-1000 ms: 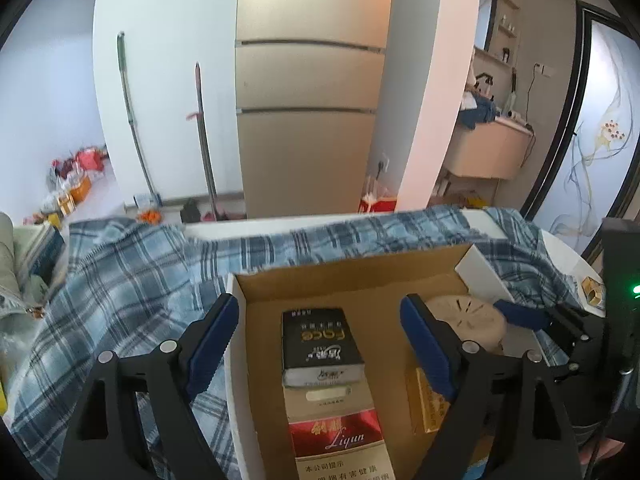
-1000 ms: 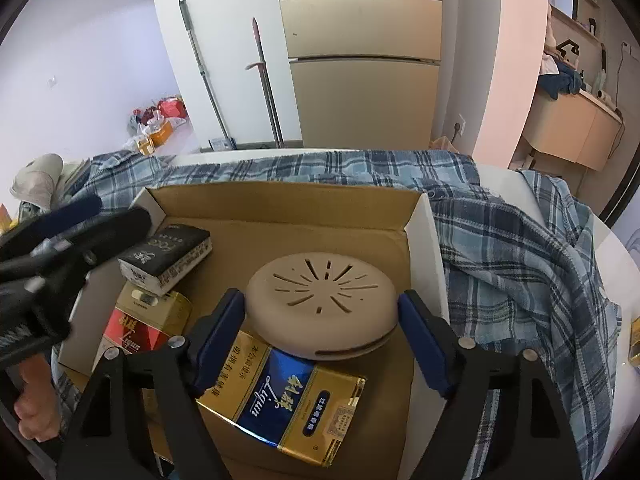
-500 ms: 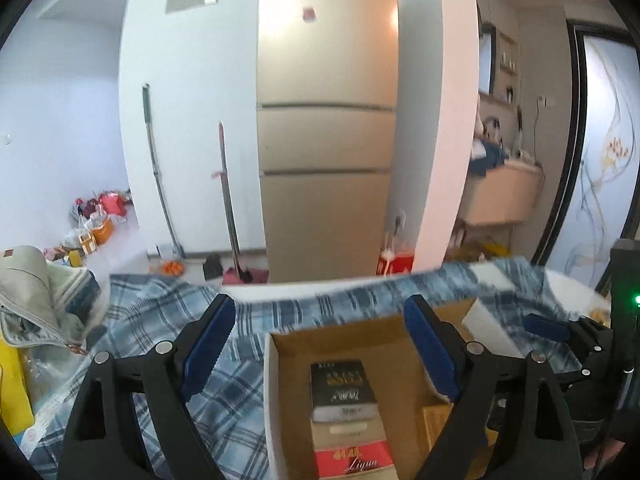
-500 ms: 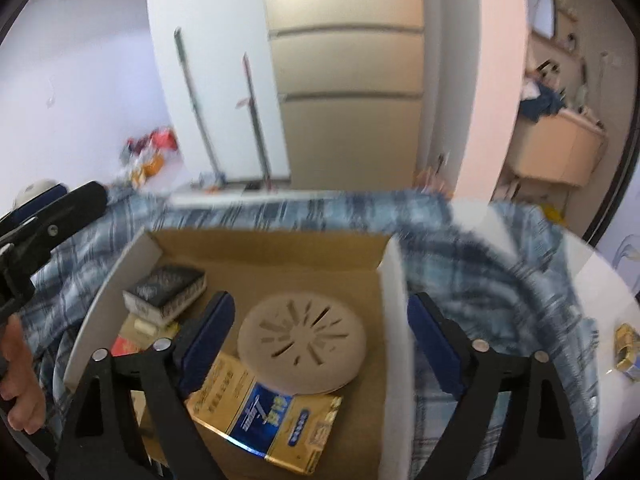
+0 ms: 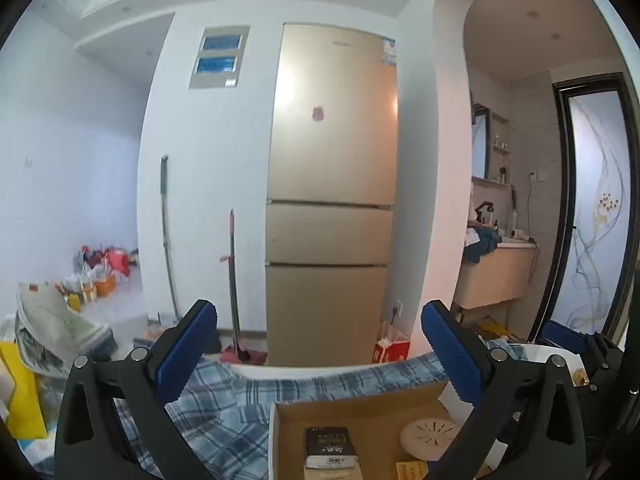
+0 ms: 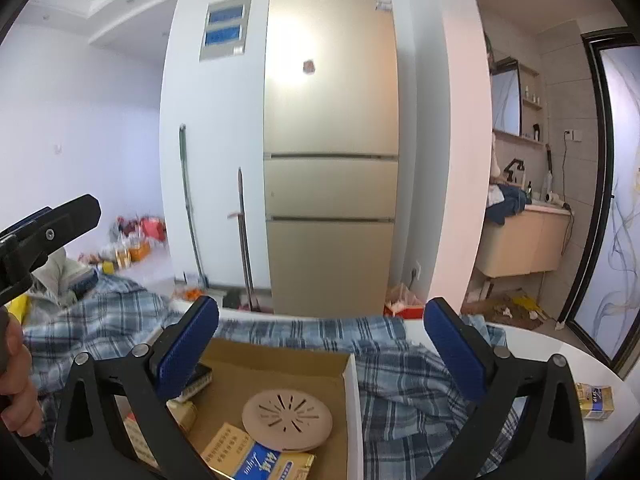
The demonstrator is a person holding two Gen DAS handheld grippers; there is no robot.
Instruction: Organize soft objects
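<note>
A rumpled blue-and-white plaid cloth (image 6: 404, 380) lies spread on the white surface (image 6: 560, 356) around an open brown cardboard box (image 6: 280, 364); above it, left gripper (image 5: 320, 348) and right gripper (image 6: 320, 344) hold empty fingers wide apart.

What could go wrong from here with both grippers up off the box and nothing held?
The left gripper and right gripper are open and empty, aimed at the fridge, so a blind reach down could miss.
The plaid cloth lies under the cardboard box; tugging it may shift the box.
The small carton sits near the table edge and could be knocked off.
</note>
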